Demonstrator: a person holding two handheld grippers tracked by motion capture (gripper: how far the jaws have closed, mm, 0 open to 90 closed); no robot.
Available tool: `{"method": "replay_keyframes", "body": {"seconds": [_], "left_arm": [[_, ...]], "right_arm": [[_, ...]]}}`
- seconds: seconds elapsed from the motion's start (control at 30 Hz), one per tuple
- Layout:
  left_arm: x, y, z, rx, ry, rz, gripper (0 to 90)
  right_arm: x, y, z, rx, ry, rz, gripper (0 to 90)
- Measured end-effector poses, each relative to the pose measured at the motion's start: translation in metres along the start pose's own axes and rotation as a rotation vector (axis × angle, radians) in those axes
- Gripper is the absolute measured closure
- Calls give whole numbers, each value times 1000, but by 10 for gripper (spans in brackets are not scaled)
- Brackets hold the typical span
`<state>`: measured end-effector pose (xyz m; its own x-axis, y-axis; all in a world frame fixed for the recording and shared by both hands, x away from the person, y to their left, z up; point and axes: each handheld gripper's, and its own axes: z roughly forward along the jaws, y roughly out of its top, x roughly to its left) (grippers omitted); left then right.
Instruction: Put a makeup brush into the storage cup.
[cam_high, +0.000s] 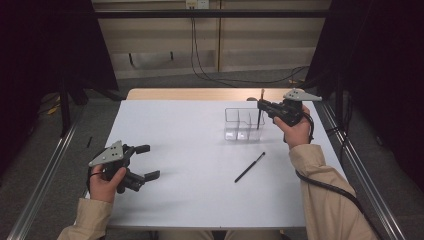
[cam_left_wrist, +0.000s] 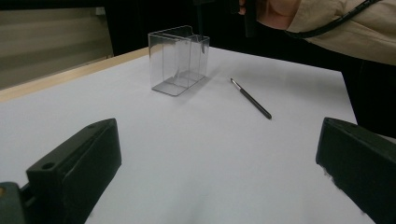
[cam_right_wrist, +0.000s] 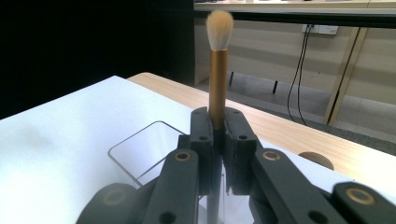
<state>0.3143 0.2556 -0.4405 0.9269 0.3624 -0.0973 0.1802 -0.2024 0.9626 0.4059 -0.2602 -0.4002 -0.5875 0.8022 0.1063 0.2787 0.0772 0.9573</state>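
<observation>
**Brush upright above the clear organiser, ready to go down**

The right gripper (cam_high: 264, 106) is clenched on a makeup brush (cam_right_wrist: 218, 70), which stands upright with its pale bristles at the top and its handle pointing straight down into the clear organiser (cam_high: 243, 124). From the high view the dark handle reaches down inside the organiser's right-hand compartment; whether its tip touches the floor of that compartment I cannot tell. The coming move looks like a plain lowering along the brush's own long axis, then a release.

A second, thinner brush (cam_high: 250, 167) lies flat on the table, near the organiser on the person's side, its long axis slanting toward the organiser. The right gripper is clearly nearer to it. The left gripper (cam_high: 148, 161) rests well apart from the organiser, at the table's left, jaws wide and holding nothing.

The white table (cam_high: 185, 150) is bare otherwise. Beyond the organiser runs a wooden edge, then grey floor with cables and a pale wall.
</observation>
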Motion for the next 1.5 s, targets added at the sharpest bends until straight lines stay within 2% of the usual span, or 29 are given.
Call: {"method": "replay_keyframes", "body": {"seconds": [0.27, 0.3, 0.37, 0.5, 0.73, 1.07, 1.5], "left_arm": [[0, 0, 0, 3, 1, 2, 1], [0, 0, 0, 3, 1, 2, 1], [0, 0, 0, 3, 0, 0, 1], [0, -1, 1, 5, 0, -2, 1], [0, 0, 1, 4, 3, 2, 1], [-1, 0, 1, 8, 6, 5, 1], [-1, 1, 0, 5, 7, 7, 1]], "right_arm": [[-1, -3, -2, 2, -5, 6, 825], [-2, -3, -3, 2, -7, 7, 784], [-1, -3, -3, -5, 1, 22, 635], [-1, -2, -5, -13, 14, 36, 425], [2, -1, -11, -20, 21, 43, 254], [5, -4, -21, -16, 22, 44, 136], [12, -14, -35, -15, 44, 32, 108]]}}
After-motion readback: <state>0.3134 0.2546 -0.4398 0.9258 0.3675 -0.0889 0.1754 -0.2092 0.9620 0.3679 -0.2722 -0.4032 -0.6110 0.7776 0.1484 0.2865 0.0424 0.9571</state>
